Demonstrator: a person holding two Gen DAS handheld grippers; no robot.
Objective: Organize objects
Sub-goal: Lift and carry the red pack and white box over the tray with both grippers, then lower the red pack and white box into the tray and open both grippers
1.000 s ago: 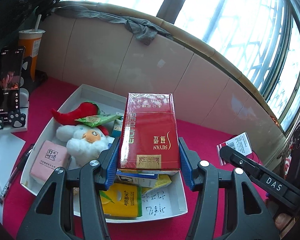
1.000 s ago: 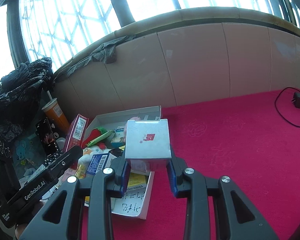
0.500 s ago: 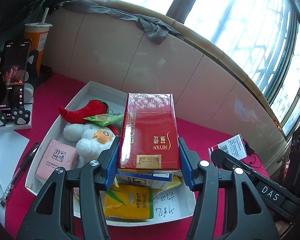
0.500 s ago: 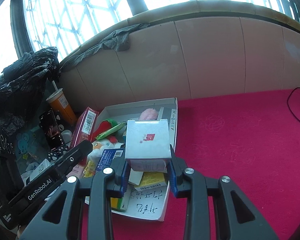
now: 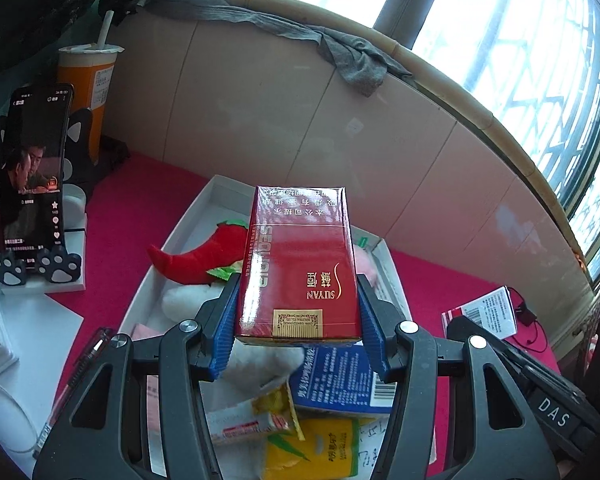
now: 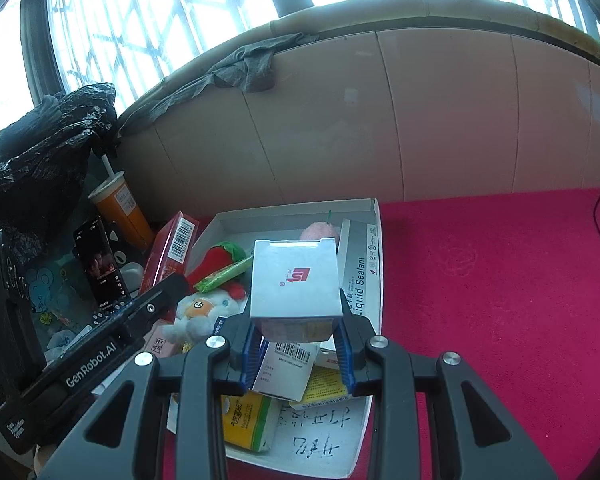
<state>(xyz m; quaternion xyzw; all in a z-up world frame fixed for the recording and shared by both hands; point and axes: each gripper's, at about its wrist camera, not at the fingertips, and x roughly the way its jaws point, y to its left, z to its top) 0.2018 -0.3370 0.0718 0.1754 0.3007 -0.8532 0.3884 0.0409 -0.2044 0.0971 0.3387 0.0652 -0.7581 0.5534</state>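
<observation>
2 grippers, each clamped on a box
Left gripper (image 5: 296, 330) grips the red rectangular cigarette carton (image 5: 298, 264); right gripper (image 6: 300, 348) grips the small white cardboard box (image 6: 294, 282), white tray (image 6: 374, 216) at 12 o'clock.

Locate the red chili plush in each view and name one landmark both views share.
Left wrist: the red chili plush lies in the white box, left of centre, partly behind the red pack.
Right wrist: it lies left of centre, in the same box.
Shared landmark: the orange cup.

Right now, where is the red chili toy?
In the left wrist view, the red chili toy lies inside the white box, left of the red pack in the left gripper, above the white plush.
</observation>
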